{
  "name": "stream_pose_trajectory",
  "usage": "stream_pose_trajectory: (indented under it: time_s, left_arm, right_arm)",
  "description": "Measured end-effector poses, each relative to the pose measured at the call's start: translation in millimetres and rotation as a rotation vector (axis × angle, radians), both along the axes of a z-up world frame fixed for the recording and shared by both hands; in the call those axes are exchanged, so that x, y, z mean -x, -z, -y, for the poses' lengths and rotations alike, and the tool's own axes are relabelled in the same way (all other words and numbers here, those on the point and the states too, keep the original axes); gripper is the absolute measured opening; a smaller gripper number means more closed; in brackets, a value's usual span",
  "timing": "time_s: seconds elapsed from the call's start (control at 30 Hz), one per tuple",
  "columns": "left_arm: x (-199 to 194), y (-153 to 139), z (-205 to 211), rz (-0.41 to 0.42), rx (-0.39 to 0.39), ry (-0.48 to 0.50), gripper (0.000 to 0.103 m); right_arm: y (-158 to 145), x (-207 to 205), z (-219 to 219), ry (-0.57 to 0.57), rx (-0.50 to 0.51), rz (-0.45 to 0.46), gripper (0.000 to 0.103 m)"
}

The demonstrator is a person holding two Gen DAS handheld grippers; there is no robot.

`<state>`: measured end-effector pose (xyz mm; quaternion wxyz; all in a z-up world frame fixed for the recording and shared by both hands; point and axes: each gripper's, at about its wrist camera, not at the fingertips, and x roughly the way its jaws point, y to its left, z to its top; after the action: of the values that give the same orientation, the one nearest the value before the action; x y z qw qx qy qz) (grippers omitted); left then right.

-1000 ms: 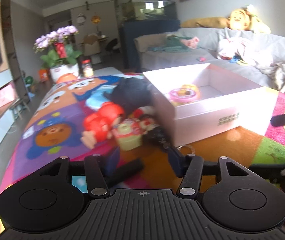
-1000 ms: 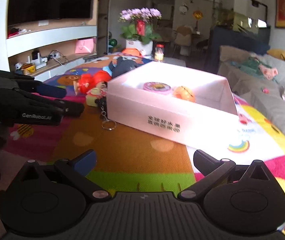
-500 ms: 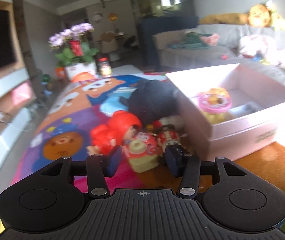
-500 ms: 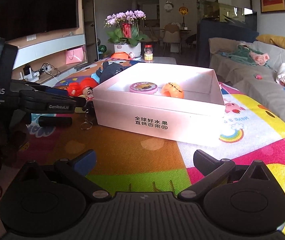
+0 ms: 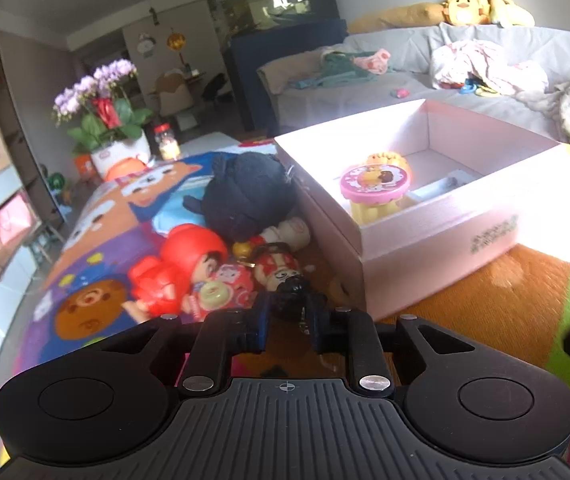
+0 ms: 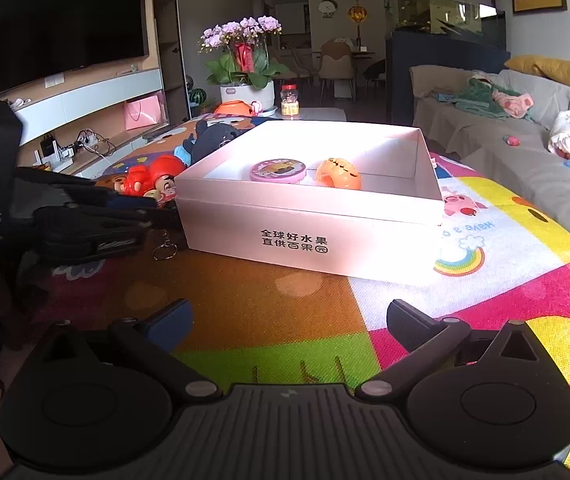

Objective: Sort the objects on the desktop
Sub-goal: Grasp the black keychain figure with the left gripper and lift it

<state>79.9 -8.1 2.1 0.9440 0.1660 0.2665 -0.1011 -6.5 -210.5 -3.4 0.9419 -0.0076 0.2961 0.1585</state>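
Bright play mat (image 6: 285,304) covers the desk, and on it the keychain figure (image 5: 285,280) lies just left of the white box (image 6: 309,216). Left gripper (image 5: 289,320) pinches its dark end; right gripper (image 6: 289,316) hangs spread, empty. Pick-up step: next, probably lift it clear over the box wall.

Box (image 6: 309,236): we find it on the mat (image 6: 269,304), open side up.
In the box: a round tin (image 6: 277,171) with a ball-shaped toy (image 6: 339,174) just to its right.
Left of the box: a doll (image 5: 181,268), a keychain figure (image 5: 281,276) and a small round toy (image 5: 221,292) lie close together on the mat.
Behind these: a plush toy (image 5: 245,192), beside the box wall.
Far end of the table: a flower pot (image 6: 247,92), a jar (image 6: 291,101) to its right.
Right of the table: we see a sofa (image 6: 525,140).
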Motion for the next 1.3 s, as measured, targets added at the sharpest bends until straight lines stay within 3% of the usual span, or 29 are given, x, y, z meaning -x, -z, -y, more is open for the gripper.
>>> stream_pose_trajectory:
  time_s: [0.13,0.2,0.33,0.4,0.43,0.47,0.53,0.63,0.7,0.73,0.83,0.9,1.0,1.13,1.3]
  left_arm:
    - [32,-6,-3,-0.019,0.031,0.044,0.022]
    - [49,-10,-2,-0.044,0.073,0.107,0.014]
    - [78,-16,6,-0.060,0.127,0.215,0.022]
    - [81,-16,10,-0.036,0.106,0.179,0.046]
    - [79,-15,11,-0.017,0.092,0.146,0.068]
    - [73,-13,11,0.000,0.079,0.105,0.076]
    - [55,-13,7,-0.012,0.092,0.026,0.075]
    - [32,-10,7,-0.063,0.168,-0.026,0.075]
    - [21,-4,12,-0.069,0.165,-0.048,0.075]
    - [16,-1,15,-0.068,0.146,-0.061,0.073]
    - [12,8,18,-0.061,0.081,-0.087,0.047]
    - [18,8,14,-0.058,0.078,-0.080,0.046]
    - [41,4,18,-0.048,0.042,-0.001,0.046]
    - [77,-9,35,-0.074,0.095,0.231,0.046]
    - [99,-21,72,0.022,0.091,0.460,0.047]
  right_arm:
    - [0,-3,4,0.013,-0.019,-0.008,0.103]
    - [1,-3,7,0.025,-0.031,-0.012,0.103]
    - [1,-3,12,0.066,-0.059,-0.009,0.103]
    - [0,-3,15,0.083,-0.074,-0.005,0.103]
    - [0,-3,16,0.091,-0.079,-0.006,0.103]
    - [0,-4,17,0.099,-0.081,-0.006,0.103]
    - [0,-5,18,0.112,-0.086,-0.006,0.103]
    - [1,-5,17,0.125,-0.089,-0.001,0.103]
    - [1,-5,17,0.130,-0.097,0.000,0.103]
    - [1,-5,19,0.133,-0.104,0.001,0.103]
    - [1,-4,24,0.151,-0.135,0.007,0.103]
    - [1,-3,29,0.164,-0.162,0.010,0.103]
    - [0,-5,36,0.181,-0.192,0.007,0.103]
    - [-4,-3,46,0.204,-0.228,0.009,0.103]
    - [-17,-1,59,0.248,-0.207,0.047,0.103]
